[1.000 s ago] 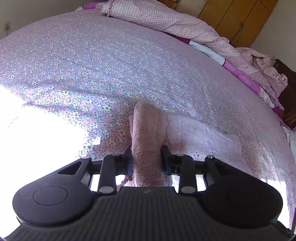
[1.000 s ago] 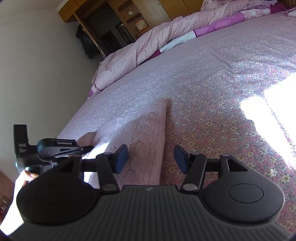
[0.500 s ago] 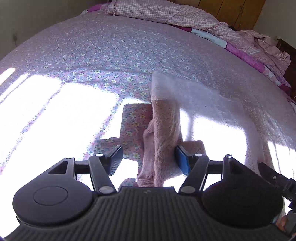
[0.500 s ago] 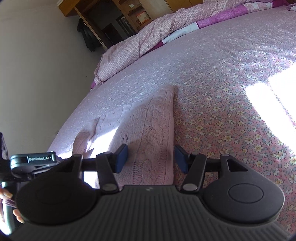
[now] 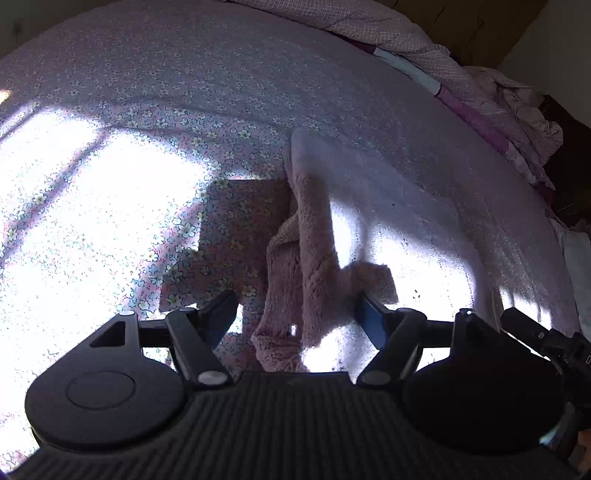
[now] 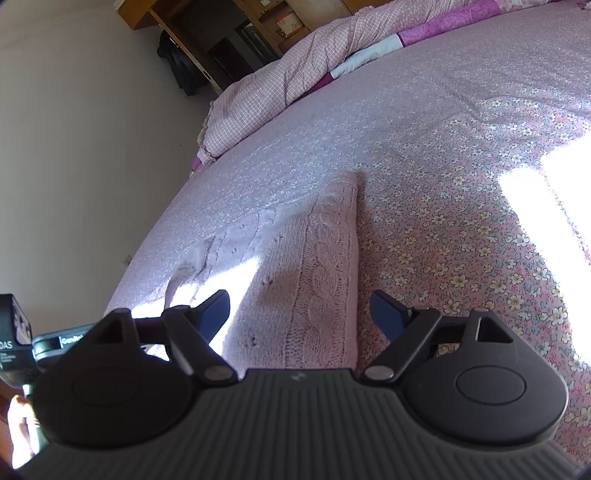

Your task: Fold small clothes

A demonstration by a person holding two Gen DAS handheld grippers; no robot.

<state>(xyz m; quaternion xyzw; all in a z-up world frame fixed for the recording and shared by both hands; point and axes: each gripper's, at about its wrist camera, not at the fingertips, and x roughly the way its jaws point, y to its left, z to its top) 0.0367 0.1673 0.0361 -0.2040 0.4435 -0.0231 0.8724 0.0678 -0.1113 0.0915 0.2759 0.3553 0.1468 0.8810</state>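
Observation:
A small pink cable-knit garment (image 5: pixel 388 206) lies flat on the floral bed sheet (image 5: pixel 155 122). In the left wrist view its fuzzy sleeve (image 5: pixel 310 258) runs toward me, folded over the body, between the fingers. My left gripper (image 5: pixel 297 310) is open around the sleeve end, jaws wide apart. In the right wrist view the garment (image 6: pixel 314 273) lies with its straight side edge between the fingers. My right gripper (image 6: pixel 299 314) is open just above it, holding nothing.
A pink checked quilt (image 6: pixel 295 70) is bunched along the bed's far side, with crumpled clothes (image 5: pixel 517 110) near it. Wooden cabinets (image 6: pixel 258 26) stand behind. Bright sun patches (image 5: pixel 92 206) cover part of the sheet. The other gripper's handle (image 6: pixel 22 343) shows at the left.
My left gripper has opened and let go of the sleeve, which now lies folded over the garment. My right gripper stayed open and moved slightly forward over the garment's edge.

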